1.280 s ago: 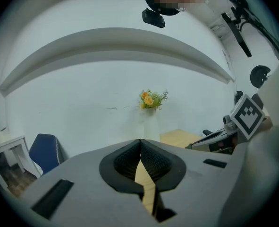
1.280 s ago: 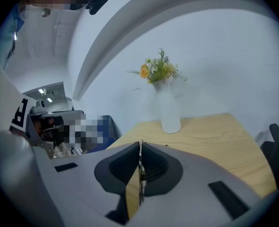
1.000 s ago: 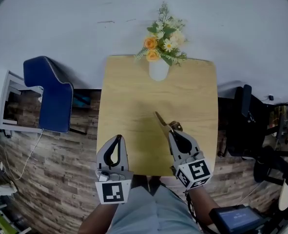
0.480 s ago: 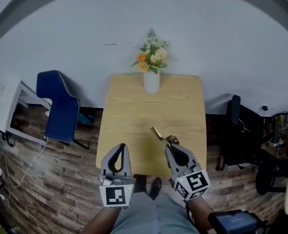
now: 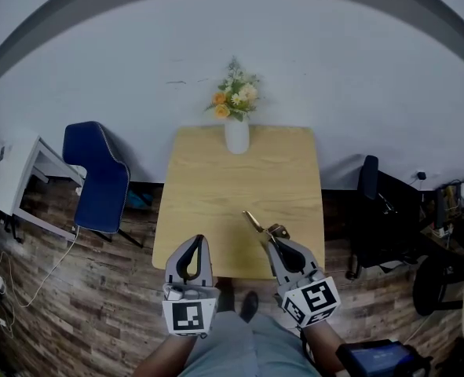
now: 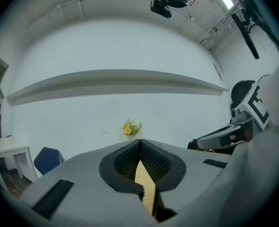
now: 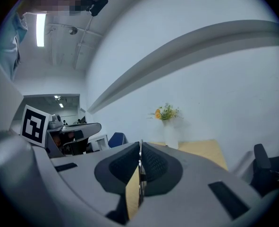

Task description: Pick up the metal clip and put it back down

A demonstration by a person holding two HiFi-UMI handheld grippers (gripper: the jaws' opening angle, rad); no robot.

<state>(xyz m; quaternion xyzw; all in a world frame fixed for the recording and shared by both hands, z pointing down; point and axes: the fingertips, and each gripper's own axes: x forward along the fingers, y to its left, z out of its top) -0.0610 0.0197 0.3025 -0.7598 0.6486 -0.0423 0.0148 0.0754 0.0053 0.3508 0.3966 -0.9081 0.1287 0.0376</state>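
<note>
white wall (image 5: 334, 69) behind, plank floor (image 5: 74, 305) below, and a light wooden tabletop (image 5: 216, 179) between them. a white vase (image 5: 236, 136) of orange and white flowers (image 5: 233, 99) stands at the tabletop's far edge, in the middle. a blue chair (image 5: 98, 175) sits off the left side and a black chair (image 5: 373, 210) off the right. the left claw (image 5: 196, 240) hangs at the near edge, left of centre; its own view shows the claw (image 6: 140, 143) pressed together at the tips with nothing between them. the right claw (image 5: 274, 240) is over the near right part of the tabletop, clamped on the clip (image 5: 254, 221), whose gold-coloured end sticks out past the tips toward the vase. in the right gripper view the claw (image 7: 140, 148) pinches a thin metal edge of the clip (image 7: 139, 171) between its ribbed pads. whether the clip touches the wood cannot be told. the two claws are well apart.
</note>
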